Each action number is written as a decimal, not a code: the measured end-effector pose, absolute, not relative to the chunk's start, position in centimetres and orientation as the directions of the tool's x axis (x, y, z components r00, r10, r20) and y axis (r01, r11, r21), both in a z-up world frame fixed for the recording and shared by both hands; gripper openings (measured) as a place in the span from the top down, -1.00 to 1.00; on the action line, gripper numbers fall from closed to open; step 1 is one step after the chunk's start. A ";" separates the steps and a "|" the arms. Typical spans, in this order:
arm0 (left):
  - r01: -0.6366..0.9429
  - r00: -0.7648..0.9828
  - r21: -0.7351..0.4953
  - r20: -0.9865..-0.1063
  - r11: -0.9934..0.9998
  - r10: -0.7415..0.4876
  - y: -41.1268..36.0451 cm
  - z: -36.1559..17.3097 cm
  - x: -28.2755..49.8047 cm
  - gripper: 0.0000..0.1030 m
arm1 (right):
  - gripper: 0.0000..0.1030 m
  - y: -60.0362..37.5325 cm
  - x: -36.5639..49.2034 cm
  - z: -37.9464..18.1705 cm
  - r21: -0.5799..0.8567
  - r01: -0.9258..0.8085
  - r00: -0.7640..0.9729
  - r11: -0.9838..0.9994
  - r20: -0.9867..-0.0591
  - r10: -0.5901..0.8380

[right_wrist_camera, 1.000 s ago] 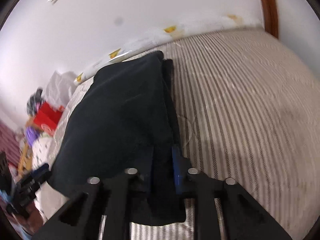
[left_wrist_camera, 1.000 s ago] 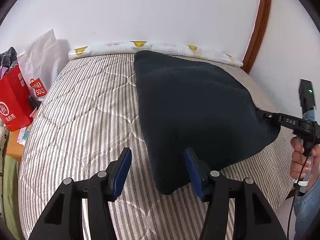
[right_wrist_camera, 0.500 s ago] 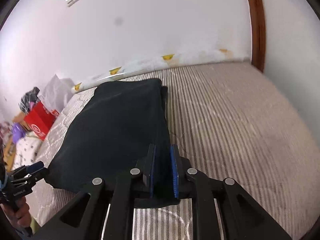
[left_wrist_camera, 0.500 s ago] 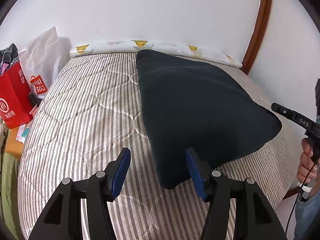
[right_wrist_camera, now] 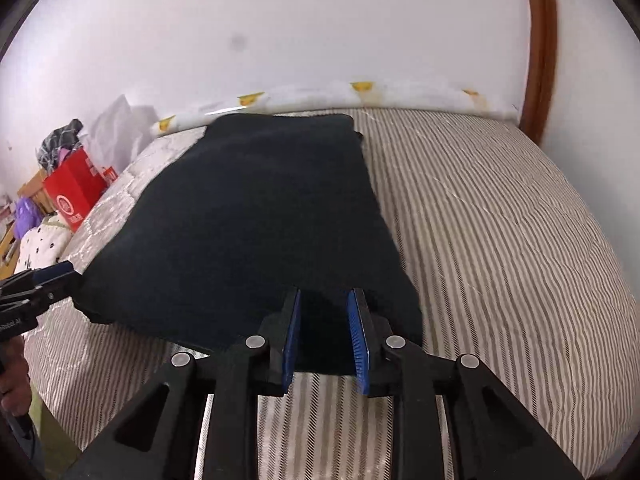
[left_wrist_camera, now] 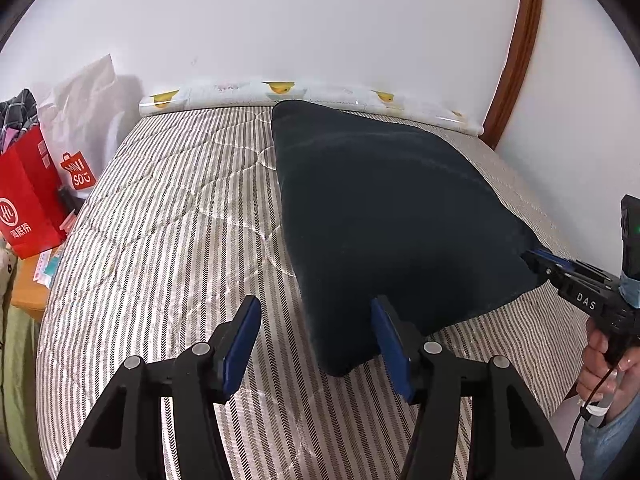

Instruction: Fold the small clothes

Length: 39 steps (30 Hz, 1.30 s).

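Where the striped, quilted mattress (left_wrist_camera: 168, 216) fills the foreground, its chevron-stitched cover runs in grey and cream bands with curved quilting seams. Nearest the left wrist camera, the left gripper (left_wrist_camera: 316, 332) hovers with its 2 blue pads well apart; the near corner of the dark garment (left_wrist_camera: 384, 216) lies between them, but the pads do not press it. From the right wrist camera, the right gripper (right_wrist_camera: 324, 332) has its ridged blue pads straddling the garment's near edge, the jaws opening and the cloth sitting loose in the gap.

Folded into a thick, soft, dark navy slab with rounded edges, the garment (right_wrist_camera: 256, 220) lies flat on the mattress and reaches nearly to the far edge. Behind it a white roll printed with yellow shapes (left_wrist_camera: 280, 92) lies along the base of a plain white wall (left_wrist_camera: 320, 20), and a curved brown wooden trim (left_wrist_camera: 516, 52) rises at the far right.

Only the left view shows the person's right hand (left_wrist_camera: 608, 364) on the handle. It also shows the red shopping bag (left_wrist_camera: 28, 196) and white bag (left_wrist_camera: 88, 96) clearly; the right view adds a spotted white bundle (right_wrist_camera: 44, 240) beside the bed.
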State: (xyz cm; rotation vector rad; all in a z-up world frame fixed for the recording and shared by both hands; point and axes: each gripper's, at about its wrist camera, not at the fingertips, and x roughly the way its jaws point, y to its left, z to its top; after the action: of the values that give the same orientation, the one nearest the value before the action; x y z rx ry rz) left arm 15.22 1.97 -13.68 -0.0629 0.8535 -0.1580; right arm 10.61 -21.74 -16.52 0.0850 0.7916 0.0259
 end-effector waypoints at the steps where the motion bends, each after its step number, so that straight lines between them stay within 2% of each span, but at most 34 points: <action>1: 0.110 0.645 -0.121 -0.746 0.986 -0.164 2.0 -13.8 15.3 -0.07 | 0.54 -21.8 10.5 -16.5 0.088 0.017 0.700 0.996 -0.713 0.051; 10: 0.110 0.627 -0.125 -0.761 0.986 -0.166 2.2 -13.8 15.1 -0.07 | 0.50 -21.8 10.0 -16.2 0.118 0.049 0.676 0.992 -0.735 0.054; 15: 0.105 0.637 -0.091 -0.758 0.990 -0.137 1.8 -13.3 14.5 -0.08 | 0.24 -21.6 10.2 -15.3 0.135 0.038 0.663 0.990 -0.745 0.076; 17: 0.105 0.639 -0.078 -0.758 0.991 -0.127 1.6 -13.2 14.0 -0.14 | 0.12 -21.4 10.1 -14.9 0.133 0.038 0.655 0.990 -0.752 0.076; 22: 0.090 0.628 -0.090 -0.768 0.992 -0.127 1.7 -13.5 13.6 -0.18 | -0.09 -20.4 9.4 -14.0 0.048 0.054 0.671 0.997 -0.742 0.000; 39: 0.034 0.595 -0.145 -0.792 0.989 -0.136 2.4 -14.3 13.6 -0.22 | -0.20 -21.3 9.3 -15.7 0.077 0.075 0.651 0.994 -0.759 0.010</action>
State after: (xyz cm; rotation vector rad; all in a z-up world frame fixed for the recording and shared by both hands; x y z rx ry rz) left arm 13.61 2.44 -14.30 -0.1189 0.9292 -0.0990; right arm 9.29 -21.26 -15.74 0.1044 0.8617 -0.0368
